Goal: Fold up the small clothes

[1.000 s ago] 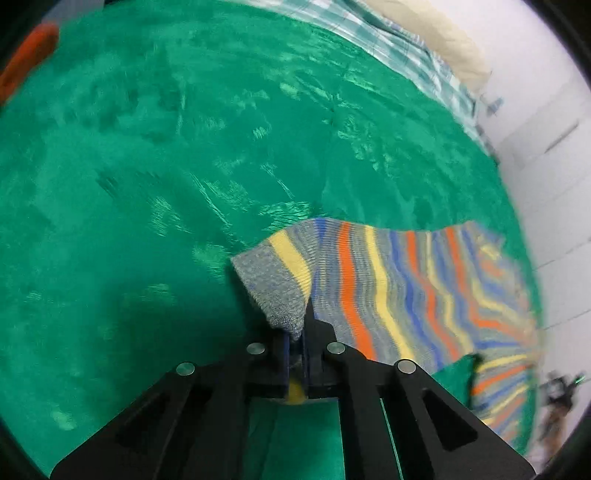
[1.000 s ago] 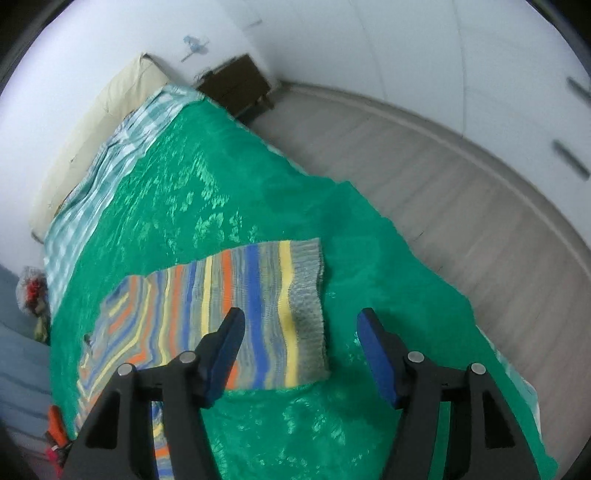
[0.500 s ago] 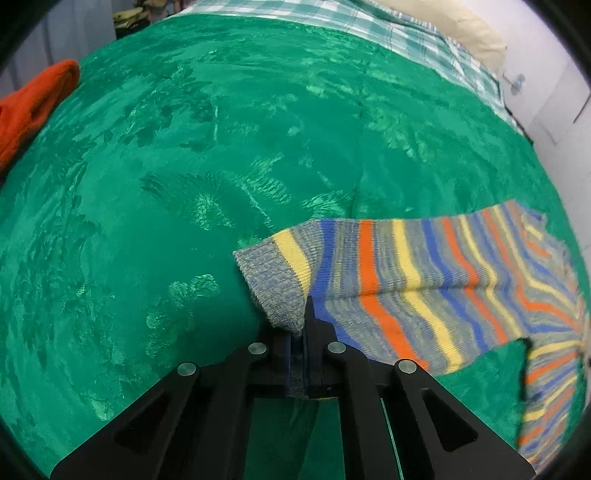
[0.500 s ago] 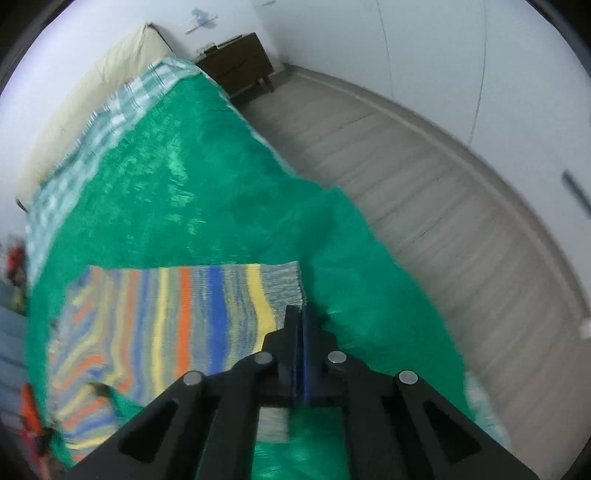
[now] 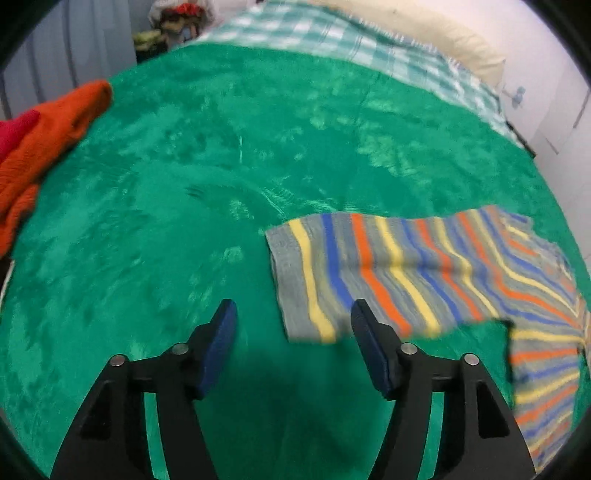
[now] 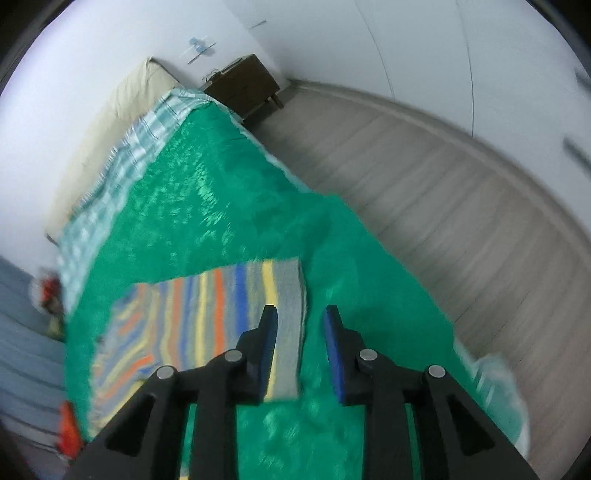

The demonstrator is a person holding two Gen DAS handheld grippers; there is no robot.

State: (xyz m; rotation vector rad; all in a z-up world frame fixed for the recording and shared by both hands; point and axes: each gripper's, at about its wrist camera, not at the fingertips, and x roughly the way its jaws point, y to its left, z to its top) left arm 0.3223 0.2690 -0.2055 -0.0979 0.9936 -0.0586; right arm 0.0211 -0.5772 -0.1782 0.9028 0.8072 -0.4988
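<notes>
A knit garment [image 5: 406,266] striped in grey, blue, orange and yellow lies flat on the green blanket [image 5: 184,184]. Its grey cuff end points left. My left gripper [image 5: 292,306] hovers over the near corner of that cuff, jaws opening wide and touching nothing. In the right wrist view the same garment [image 6: 207,314] ends in a grey band at its right. My right gripper [image 6: 300,312] is above that band with its jaws opening. The band's edge shows in the gap, but the pads [image 6: 267,332] do not press on it.
An orange garment [image 5: 44,136] lies at the blanket's left edge. A checked sheet [image 5: 332,40] and a cream pillow [image 5: 424,33] lie beyond. The bed's edge drops to a wooden floor [image 6: 443,184] on the right. A dark nightstand [image 6: 243,88] stands by the wall.
Half a second ago both grippers were shut on the garment's grey ends. Both have let go and opened. The left gripper has pulled back and up; the garment lies flat.
</notes>
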